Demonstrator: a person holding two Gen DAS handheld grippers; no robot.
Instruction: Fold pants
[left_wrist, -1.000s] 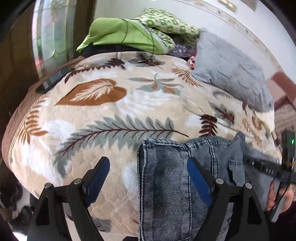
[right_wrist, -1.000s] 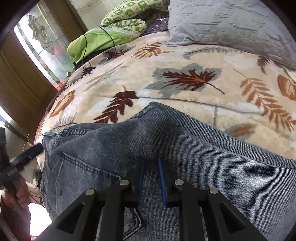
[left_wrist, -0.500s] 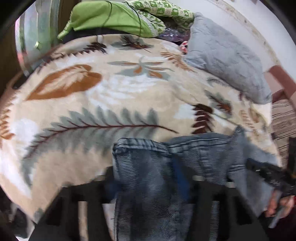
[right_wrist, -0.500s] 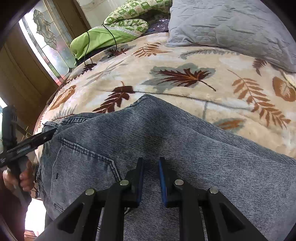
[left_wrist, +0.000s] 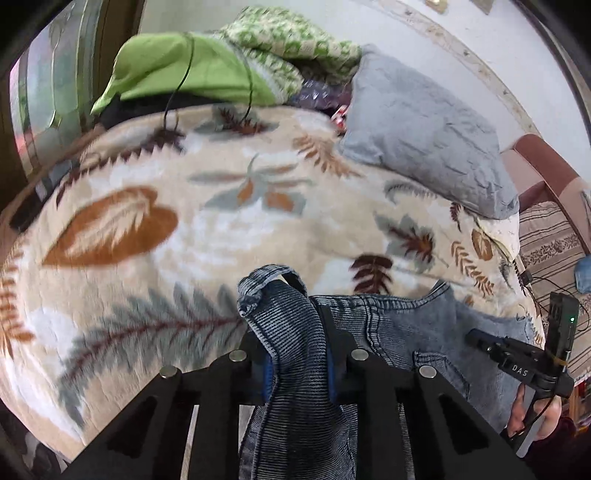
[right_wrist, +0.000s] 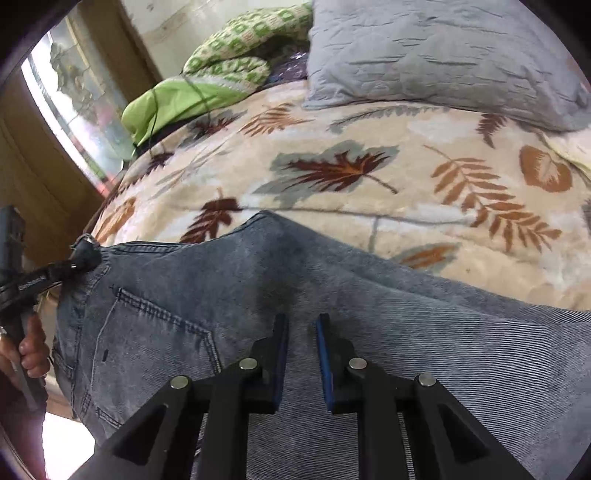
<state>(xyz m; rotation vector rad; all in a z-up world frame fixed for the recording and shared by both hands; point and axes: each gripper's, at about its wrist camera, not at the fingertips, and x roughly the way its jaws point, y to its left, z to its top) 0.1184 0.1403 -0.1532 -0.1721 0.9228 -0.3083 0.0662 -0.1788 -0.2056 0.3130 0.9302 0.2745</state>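
Observation:
Grey-blue denim pants lie across a leaf-patterned blanket on a bed, back pocket up. My left gripper is shut on a bunched fold of the pants' waistband, which is lifted off the blanket; it also shows at the left edge of the right wrist view. My right gripper rests on the seat of the pants with its jaws a narrow gap apart, pressed on or pinching the denim. The right gripper also shows in the left wrist view.
A grey quilted pillow lies at the far right of the bed. A green cloth and a green-checked blanket are piled at the far end, with a thin cable over them. A glass door stands at left.
My left gripper went from wide open around the waistband corner to shut on it, and the fold is lifted. The right gripper has stayed on the seat, its jaws slightly wider apart.

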